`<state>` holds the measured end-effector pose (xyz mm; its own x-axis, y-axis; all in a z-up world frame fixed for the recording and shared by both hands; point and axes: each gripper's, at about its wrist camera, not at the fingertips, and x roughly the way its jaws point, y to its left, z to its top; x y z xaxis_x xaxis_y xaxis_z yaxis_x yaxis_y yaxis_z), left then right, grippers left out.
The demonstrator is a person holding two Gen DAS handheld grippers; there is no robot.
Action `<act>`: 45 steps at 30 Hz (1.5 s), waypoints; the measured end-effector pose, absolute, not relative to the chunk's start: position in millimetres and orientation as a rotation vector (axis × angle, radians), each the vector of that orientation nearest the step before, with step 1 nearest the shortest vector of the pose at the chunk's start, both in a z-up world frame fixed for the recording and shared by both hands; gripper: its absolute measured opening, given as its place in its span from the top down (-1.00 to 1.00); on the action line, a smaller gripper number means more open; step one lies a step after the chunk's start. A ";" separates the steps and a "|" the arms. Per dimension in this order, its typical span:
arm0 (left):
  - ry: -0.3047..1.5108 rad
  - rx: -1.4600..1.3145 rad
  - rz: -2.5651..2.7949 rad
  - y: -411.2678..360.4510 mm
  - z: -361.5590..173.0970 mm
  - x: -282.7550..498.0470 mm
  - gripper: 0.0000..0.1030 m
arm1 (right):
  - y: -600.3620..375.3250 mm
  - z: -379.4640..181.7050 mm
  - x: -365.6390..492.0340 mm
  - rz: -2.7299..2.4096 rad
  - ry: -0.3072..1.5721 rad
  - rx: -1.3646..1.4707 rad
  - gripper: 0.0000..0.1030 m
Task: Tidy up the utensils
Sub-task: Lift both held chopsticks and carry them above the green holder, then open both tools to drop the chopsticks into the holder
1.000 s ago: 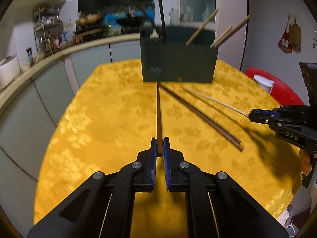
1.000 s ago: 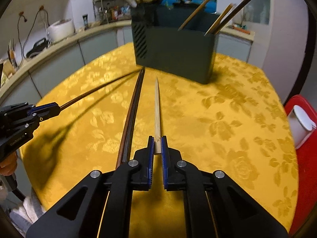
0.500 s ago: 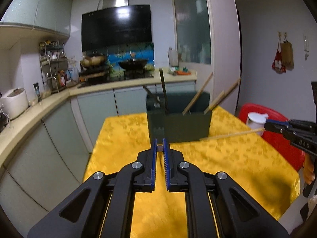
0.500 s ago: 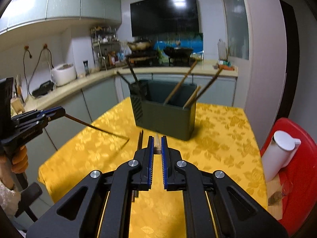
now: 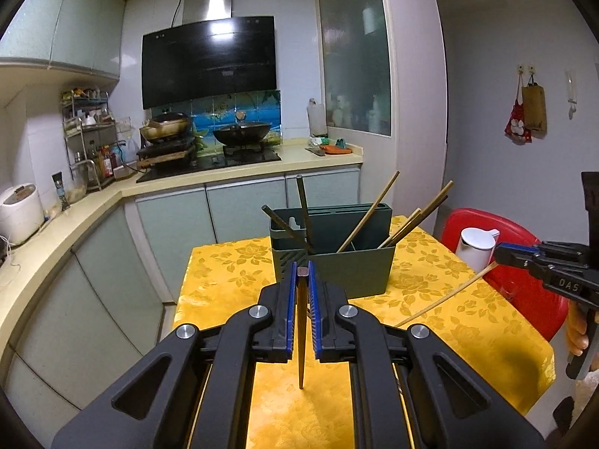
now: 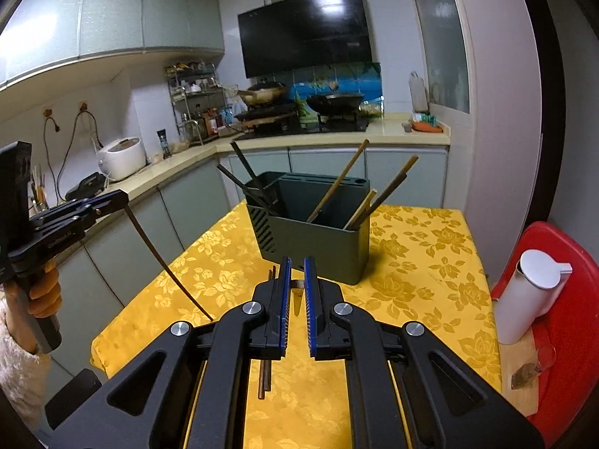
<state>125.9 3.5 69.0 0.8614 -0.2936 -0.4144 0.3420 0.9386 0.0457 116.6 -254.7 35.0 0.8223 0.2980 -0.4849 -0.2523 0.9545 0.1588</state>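
We have L gripper [image 5: 302, 274] clamping a dark chopstick [image 5: 301, 336] at frame centre; R gripper [image 6: 295, 276] clamps a light chopstick [image 6: 296, 301]. Green utensil holder [image 5: 348, 265] sits centre on worktop [image 5: 224, 273].

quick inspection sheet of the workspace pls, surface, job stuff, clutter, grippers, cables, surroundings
surface: table under a yellow flowered cloth.
job's things: green utensil holder with several chopsticks leaning in it; two dark chopsticks lying on the cloth.
clutter: white jug on a red chair beside the table.
grippers: left gripper shut on a dark chopstick hanging tip down; right gripper shut on a pale chopstick, also tip down.
cables: two cords hanging on the wall by the rice cooker.
surroundings: kitchen counter, stove with a wok, range hood.
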 end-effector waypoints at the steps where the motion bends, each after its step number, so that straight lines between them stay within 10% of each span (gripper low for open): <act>1: 0.423 0.115 -0.336 4.7 70.0 128.9 0.88 | -254.6 35.2 120.8 0.294 0.540 0.090 0.85; 45: 0.295 0.034 -0.300 -97.6 175.4 287.9 0.88 | -260.9 122.5 277.9 0.109 0.651 0.041 0.85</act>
